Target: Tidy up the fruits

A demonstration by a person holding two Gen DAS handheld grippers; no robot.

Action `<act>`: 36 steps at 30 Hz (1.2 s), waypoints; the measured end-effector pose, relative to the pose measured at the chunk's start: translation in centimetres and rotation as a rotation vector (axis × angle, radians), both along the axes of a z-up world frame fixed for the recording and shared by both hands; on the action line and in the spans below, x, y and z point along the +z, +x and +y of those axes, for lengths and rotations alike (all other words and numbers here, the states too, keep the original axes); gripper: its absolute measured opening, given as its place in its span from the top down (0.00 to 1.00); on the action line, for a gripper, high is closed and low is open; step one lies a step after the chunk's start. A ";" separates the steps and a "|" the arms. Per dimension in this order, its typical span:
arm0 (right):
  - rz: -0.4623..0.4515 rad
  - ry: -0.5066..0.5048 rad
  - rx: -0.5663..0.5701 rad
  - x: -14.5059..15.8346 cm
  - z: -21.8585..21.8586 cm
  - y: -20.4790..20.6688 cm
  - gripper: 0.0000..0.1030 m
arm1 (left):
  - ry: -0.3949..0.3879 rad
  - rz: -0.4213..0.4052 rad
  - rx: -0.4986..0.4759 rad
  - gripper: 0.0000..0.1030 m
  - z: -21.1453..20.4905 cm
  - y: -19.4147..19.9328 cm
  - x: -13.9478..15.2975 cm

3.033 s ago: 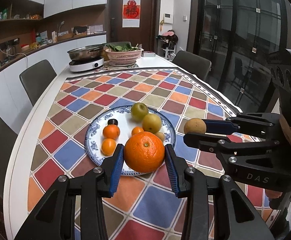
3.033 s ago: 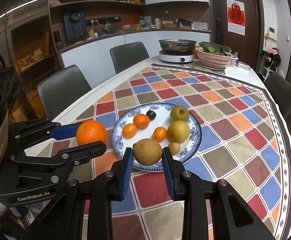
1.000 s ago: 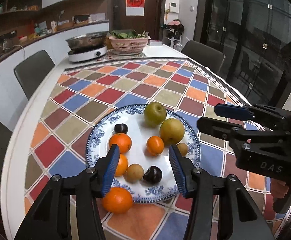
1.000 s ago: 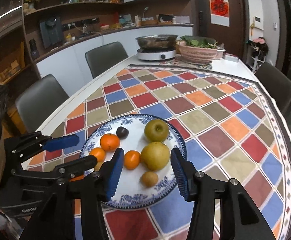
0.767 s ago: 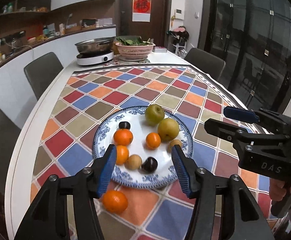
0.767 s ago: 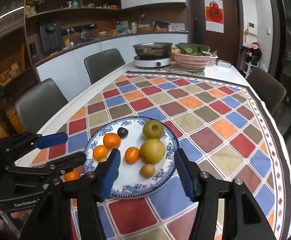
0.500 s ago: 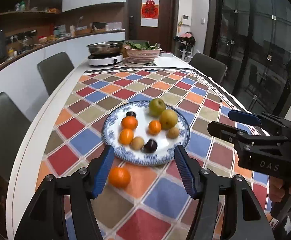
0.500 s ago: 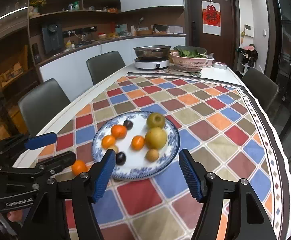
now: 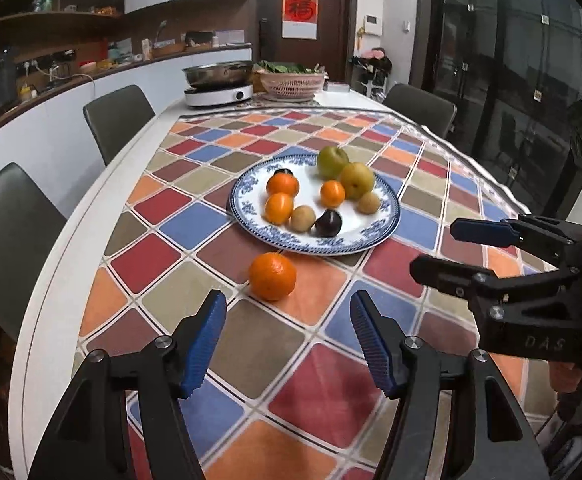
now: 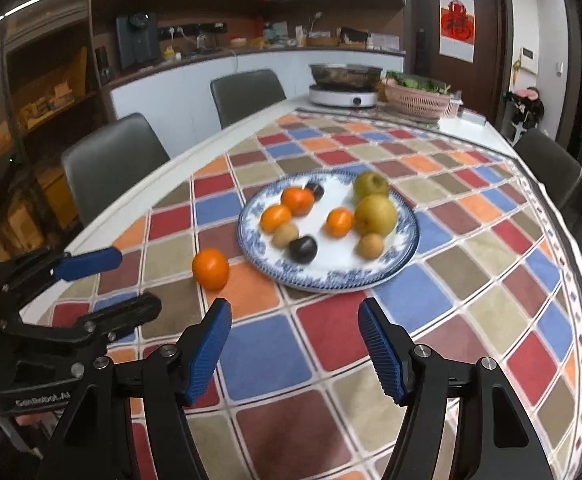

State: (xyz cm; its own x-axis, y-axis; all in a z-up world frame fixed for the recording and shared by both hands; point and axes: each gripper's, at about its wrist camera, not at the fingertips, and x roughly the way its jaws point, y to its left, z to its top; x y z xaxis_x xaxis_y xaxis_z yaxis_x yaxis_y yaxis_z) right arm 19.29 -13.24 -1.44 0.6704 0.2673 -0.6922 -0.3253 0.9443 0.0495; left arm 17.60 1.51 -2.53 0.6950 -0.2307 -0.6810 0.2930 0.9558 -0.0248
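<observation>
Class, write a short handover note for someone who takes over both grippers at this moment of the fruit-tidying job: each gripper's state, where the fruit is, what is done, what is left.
Left gripper: open, empty, jaws just opened wider, near side of the table.
Right gripper: open, empty, jaws also just opened wider.
Plate: holds nine fruits: a green apple, a yellow pear, three small oranges, two small brown fruits and two dark plums.
Loose orange: on the tablecloth, just off the plate's near rim, ahead of the left gripper.
Done: everything but that orange is on the plate.
Left: probably pick up the loose orange and put it with the rest.
</observation>
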 end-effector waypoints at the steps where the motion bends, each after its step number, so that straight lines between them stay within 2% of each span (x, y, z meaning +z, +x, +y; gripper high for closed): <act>1: 0.017 -0.003 0.000 -0.5 0.3 0.2 0.35 | 0.005 0.004 -0.007 0.38 0.1 0.3 -0.3; 6: 0.053 -0.034 -0.019 -2.2 1.0 1.1 0.35 | 0.014 0.030 -0.052 0.38 0.2 2.8 -1.7; 15: 0.082 -0.053 -0.050 -3.4 1.2 2.8 0.35 | 0.041 0.082 -0.089 0.47 -0.4 5.8 -4.1; 20: 0.092 -0.051 -0.057 -3.7 1.1 3.6 0.35 | 0.037 0.096 -0.089 0.51 -0.7 6.8 -4.4; 25: 0.095 -0.047 -0.063 -3.9 1.1 4.0 0.35 | 0.036 0.106 -0.085 0.61 -0.9 7.4 -4.7; 36: 0.095 -0.030 -0.070 -3.7 0.5 4.0 0.35 | 0.040 0.098 -0.073 0.61 -1.4 7.2 -4.1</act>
State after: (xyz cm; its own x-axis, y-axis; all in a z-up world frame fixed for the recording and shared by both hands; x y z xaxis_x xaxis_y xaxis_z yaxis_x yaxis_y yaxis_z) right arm 23.29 -12.70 -5.15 0.6177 0.2002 -0.7605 -0.2537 0.9661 0.0483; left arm 24.79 0.09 -6.59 0.6070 -0.2495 -0.7545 0.3600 0.9328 -0.0189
